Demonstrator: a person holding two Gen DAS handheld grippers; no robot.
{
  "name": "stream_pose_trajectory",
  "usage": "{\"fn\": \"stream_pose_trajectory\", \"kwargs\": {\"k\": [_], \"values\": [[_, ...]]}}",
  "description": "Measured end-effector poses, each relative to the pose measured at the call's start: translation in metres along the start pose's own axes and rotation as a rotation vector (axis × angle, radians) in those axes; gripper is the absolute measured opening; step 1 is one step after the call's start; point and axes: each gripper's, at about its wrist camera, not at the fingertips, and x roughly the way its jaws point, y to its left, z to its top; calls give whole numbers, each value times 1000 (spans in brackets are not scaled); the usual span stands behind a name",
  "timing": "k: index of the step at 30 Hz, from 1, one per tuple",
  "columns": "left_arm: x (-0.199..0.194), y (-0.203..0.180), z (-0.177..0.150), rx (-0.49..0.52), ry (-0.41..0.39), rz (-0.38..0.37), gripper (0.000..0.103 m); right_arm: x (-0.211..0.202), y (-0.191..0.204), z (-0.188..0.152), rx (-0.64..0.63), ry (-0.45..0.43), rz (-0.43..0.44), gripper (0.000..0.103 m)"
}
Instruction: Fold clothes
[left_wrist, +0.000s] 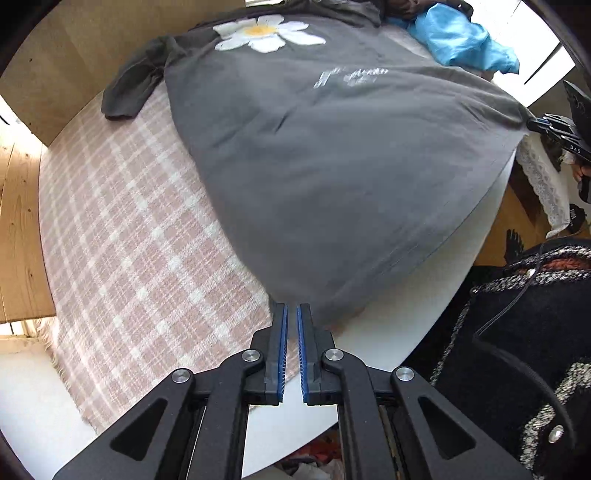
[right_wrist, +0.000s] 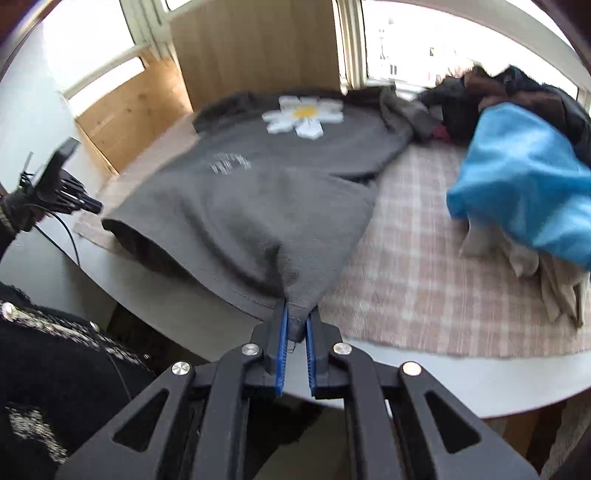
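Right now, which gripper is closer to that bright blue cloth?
Right. The right gripper pinches the grey shirt's hem corner nearest the blue cloth; the left gripper is at the far corner.

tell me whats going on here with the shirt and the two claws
A person is folding a grey T-shirt with a daisy print, spread over a pink checked cloth on a white table. The right claw is shut on the shirt's hem corner. The left claw sits at the opposite hem corner, its fingers slightly apart, and no fabric shows between them. A blue garment and other clothes are heaped at the far right.
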Motion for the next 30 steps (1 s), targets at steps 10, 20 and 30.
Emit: {"fn": "stream_pose_trajectory", "kwargs": {"k": [10,20,30], "values": [[35,6,-13,-60,21,-24,22,25,-22,-19,82,49,-9,14],[56,14,-7,-99,10,-77,12,34,-20,-21,63,72,-28,15],[-30,51,-55,-265,-181,-180,5,13,-16,-28,89,1,-22,46]]}}
